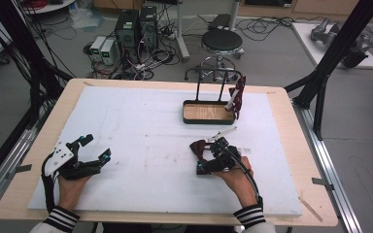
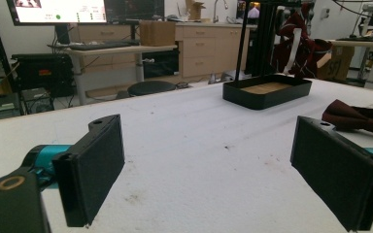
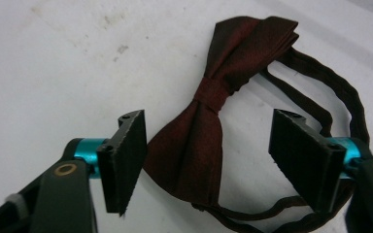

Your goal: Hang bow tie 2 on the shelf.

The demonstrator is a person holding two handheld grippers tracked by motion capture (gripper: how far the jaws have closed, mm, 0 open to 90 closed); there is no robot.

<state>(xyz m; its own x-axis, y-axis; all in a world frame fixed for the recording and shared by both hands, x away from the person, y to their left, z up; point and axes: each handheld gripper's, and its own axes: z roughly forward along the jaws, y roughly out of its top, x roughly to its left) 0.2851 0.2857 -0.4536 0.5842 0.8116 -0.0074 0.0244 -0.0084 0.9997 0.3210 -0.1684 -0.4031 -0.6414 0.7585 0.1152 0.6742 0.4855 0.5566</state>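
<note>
**Bow tie between your right jaws, not yet gripped**

Bow tie [image 3: 209, 116] lay flat on the white mat [image 1: 141, 141] of the desk [image 1: 19, 194], on your right side, well short of the black tray [image 1: 209, 112] with its rack, where a second dark red tie [image 1: 237, 97] hung; its lower wing sat between the jaws of your right gripper [image 3: 206, 160], which stood apart with neither pad pressing on the cloth, so it was open around the tie rather than holding it.

You were dealing with something light, soft and limp; the satin looked likely to slide, and the thin strap [image 3: 340, 97] looped behind it could snag or trail; the firmest hold, by my judgement, was the knot at the centre or the wing just beside it, where the fabric is bunched thick; a pinch on the wing's edge alone might let it fold and slip out.

Your right hand [image 1: 238, 179] reached forward with the gripper tipped down toward the mat; your left gripper [image 1: 94, 148] rested low on the left, jaws spread wide with nothing between them, well apart from the tie.
</note>
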